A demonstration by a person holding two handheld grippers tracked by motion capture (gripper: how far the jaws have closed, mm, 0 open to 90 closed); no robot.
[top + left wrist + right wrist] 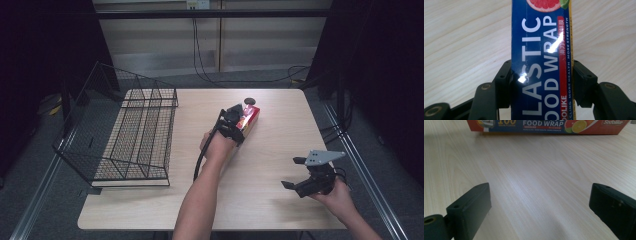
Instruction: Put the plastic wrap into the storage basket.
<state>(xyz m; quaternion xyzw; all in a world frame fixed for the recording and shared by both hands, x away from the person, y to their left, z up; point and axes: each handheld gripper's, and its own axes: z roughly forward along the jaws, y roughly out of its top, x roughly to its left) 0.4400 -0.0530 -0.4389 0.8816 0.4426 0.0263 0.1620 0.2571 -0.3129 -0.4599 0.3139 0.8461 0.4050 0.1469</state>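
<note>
My left gripper (541, 75) is clamped across the long blue and red cardboard box of plastic food wrap (541, 50).

I see both pads pressed on its sides as the box lies on the pale wooden table (280, 145), right of the black wire basket (135, 135); my right gripper (540, 207) hangs wide open, holding nothing.

A: On the high view, how much of the food wrap box (248, 121) can you see?
B: The far end. The left tool (239, 118) and hand cover the rest.
A: And its lettering?
B: Too small there. In the left gripper view both box (541, 60) ends are cut off; in the right gripper view, the box's (544, 126) top.
</note>
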